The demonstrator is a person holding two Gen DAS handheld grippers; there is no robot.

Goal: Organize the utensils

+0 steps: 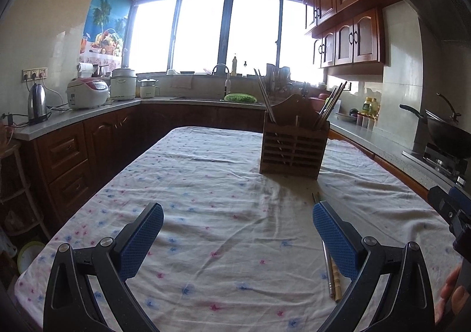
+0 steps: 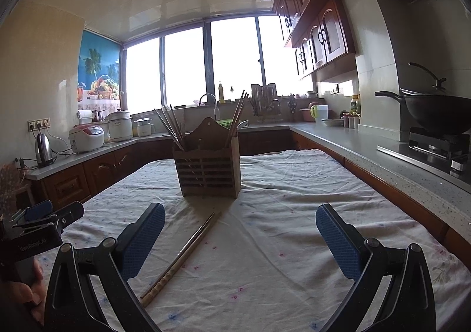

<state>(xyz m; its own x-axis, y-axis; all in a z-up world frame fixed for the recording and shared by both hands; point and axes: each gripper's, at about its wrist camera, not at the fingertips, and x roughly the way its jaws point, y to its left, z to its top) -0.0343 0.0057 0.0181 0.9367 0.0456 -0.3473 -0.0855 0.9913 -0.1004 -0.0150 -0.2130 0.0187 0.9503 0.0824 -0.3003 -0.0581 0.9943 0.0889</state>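
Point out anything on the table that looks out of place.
Two chopsticks, one metal and one bamboo, lie loose on the tablecloth in front of the wooden holder, while the others stand upright inside it. Both tongs, left and right, are open and empty.

Table w/ floral cloth [image 2: 294,199]: wooden holder [image 2: 209,173], two chopsticks [image 2: 188,252].

The only readable lettering is faint print, seemingly "tienRobot.AI", on the black body of the left claw [image 2: 44,218], left of the wooden chopstick holder [image 2: 209,168].
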